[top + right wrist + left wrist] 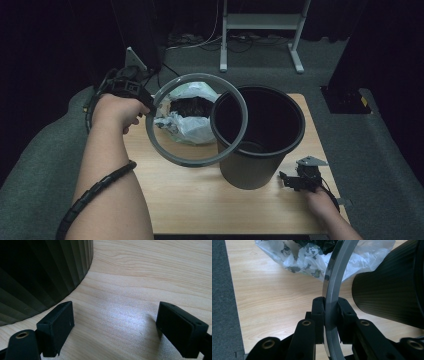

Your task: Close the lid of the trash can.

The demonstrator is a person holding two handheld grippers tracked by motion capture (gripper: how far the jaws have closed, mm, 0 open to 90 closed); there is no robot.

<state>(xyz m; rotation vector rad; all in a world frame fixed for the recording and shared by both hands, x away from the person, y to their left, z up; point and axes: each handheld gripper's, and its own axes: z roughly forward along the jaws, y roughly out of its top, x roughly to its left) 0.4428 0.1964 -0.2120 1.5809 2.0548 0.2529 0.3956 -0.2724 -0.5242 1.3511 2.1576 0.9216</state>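
A pale wood-grain table (200, 200) carries a tall black ribbed wastebasket (260, 145), open and empty-looking, standing right of centre. Behind and left of it slumps a crumpled printed plastic bag (187, 122) with something dark inside. A smooth grey plastic ring (172, 150) hangs tilted in the air over the bag, its far edge overlapping the wastebasket's rim. The left gripper (330, 315) has its fingers clamped on the ring's band. The right gripper (115, 327) rests by the wastebasket's base, fingers wide apart, empty

A light wooden table (200, 200) — on it a dark ribbed bin (257, 145) and, just beside, a printed plastic bag (187, 122).
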